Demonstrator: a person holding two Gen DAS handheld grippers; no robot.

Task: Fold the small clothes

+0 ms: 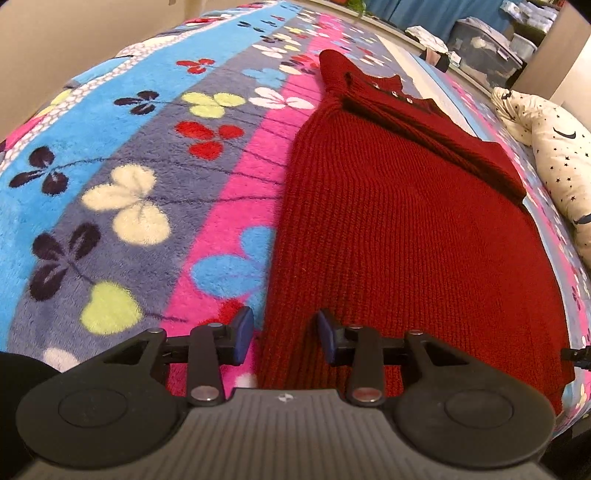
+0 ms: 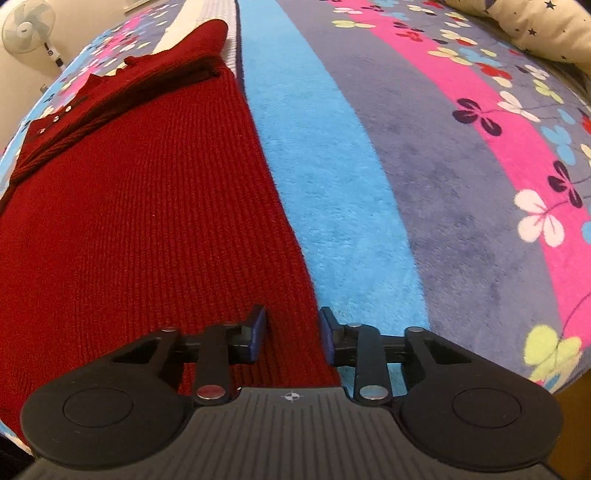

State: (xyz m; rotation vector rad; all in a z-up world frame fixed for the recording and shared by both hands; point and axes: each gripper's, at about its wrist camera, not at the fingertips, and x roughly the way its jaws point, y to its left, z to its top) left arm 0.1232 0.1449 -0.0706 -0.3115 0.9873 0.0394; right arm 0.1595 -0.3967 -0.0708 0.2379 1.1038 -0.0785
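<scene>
A dark red knitted sweater lies flat on a flowered fleece blanket, with its sleeves folded across the body near the buttoned collar. My left gripper is open, its blue pads straddling the sweater's near left edge at the hem. In the right wrist view the sweater fills the left half. My right gripper is open, its pads straddling the sweater's near right edge over the blanket.
A cream star-patterned garment lies on the bed to the right of the sweater and shows at the top right of the right wrist view. Storage bins stand beyond the bed. A white fan stands by the wall.
</scene>
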